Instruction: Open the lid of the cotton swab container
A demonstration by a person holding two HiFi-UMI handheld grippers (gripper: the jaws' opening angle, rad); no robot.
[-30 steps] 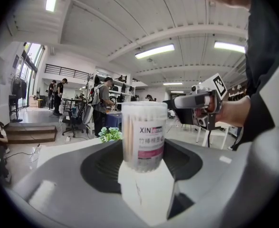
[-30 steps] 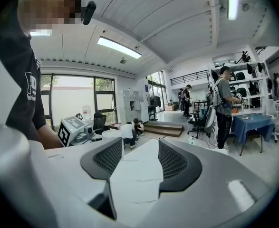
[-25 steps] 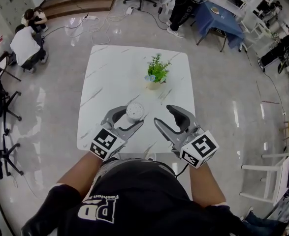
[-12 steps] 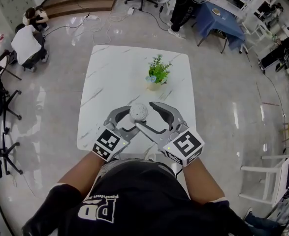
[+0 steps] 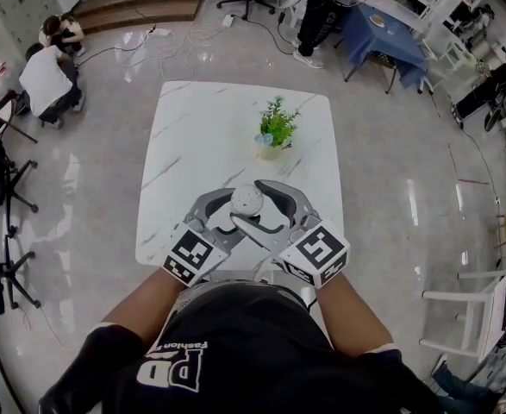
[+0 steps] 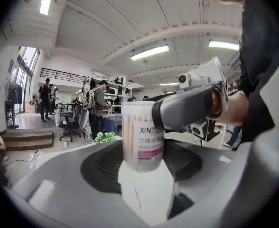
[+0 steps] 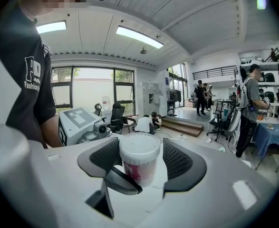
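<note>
The cotton swab container [image 5: 246, 199] is a clear cylinder with a white lid and a pink label, held above the near part of the white marble table [image 5: 192, 136]. My left gripper [image 5: 235, 209] is shut on its lower body; the left gripper view shows the container [image 6: 141, 132] upright between those jaws. My right gripper [image 5: 253, 203] reaches in from the right around the top. In the right gripper view the white lid [image 7: 139, 148] sits between the black pads [image 7: 179, 160] with gaps on both sides. These jaws have just been opening and stand open around the lid.
A small potted plant [image 5: 274, 128] stands at the middle of the table beyond the grippers. The table's near edge [image 5: 149, 257] lies just below my hands. People crouch on the floor at the far left [image 5: 50, 67]; chairs and shelving stand around the room.
My right gripper swung left from beside the container until its jaws surround the lid, and its jaws widened. The left gripper and the container barely shifted.
</note>
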